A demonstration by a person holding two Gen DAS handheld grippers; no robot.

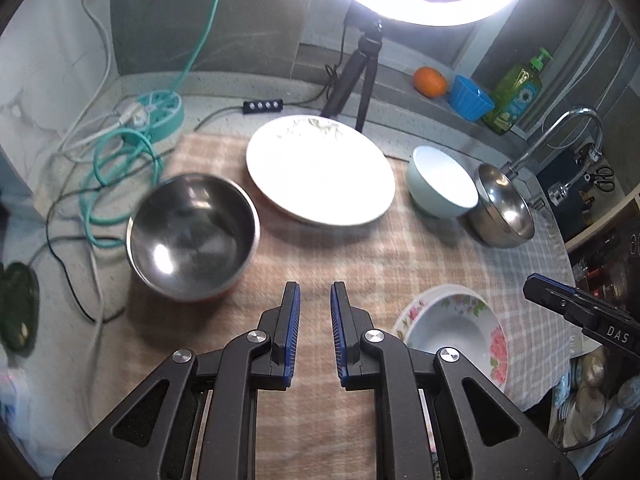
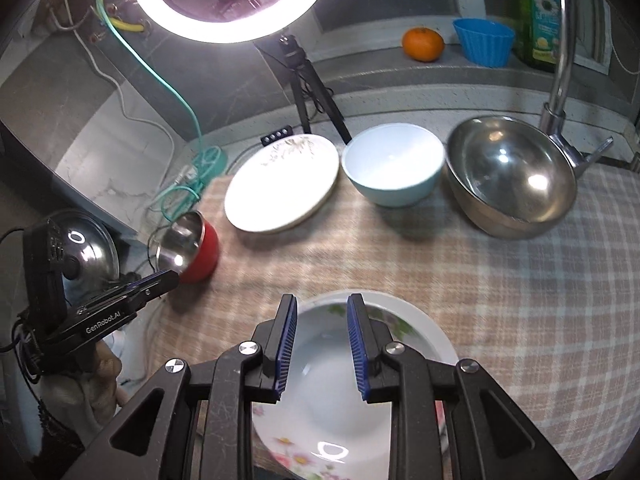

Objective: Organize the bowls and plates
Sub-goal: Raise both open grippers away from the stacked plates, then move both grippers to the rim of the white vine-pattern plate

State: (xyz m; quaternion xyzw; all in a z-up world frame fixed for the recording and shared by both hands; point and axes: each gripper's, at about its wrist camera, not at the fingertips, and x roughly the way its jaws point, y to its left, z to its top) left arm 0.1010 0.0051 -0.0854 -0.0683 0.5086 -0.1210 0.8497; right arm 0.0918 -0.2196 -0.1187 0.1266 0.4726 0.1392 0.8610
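Nearest the front edge of the tabletop (image 1: 120, 360), the right hand-held gripper (image 2: 322, 308) hangs over a floral plate (image 2: 420, 332), its blue pads parted and empty; whether they touch the rim is hard to judge from here. The left hand-held gripper (image 1: 315, 296) sits just beside it toward the left, jaws a little apart with nothing between them, above bare checked cloth (image 1: 360, 248).

Further in, on the cloth's left edge, stands a red-sided steel bowl (image 1: 192, 236), upright. Past the middle lies a large white plate (image 1: 320, 168), flat, with a faint leaf print at its far rim. Just right of it a pale blue bowl (image 1: 440, 182) stands, white inside, and next to that a bigger steel bowl (image 1: 504, 208) tilts near the sink-side edge, under the tap (image 1: 560, 136).

At the back edge a ring light (image 1: 420, 8) on a small tripod glares over everything. On the ledge behind sit an orange (image 1: 430, 82), a blue cup (image 1: 470, 98) and a green soap bottle (image 1: 516, 92). Teal cable (image 1: 120, 184) coils at the far left corner.
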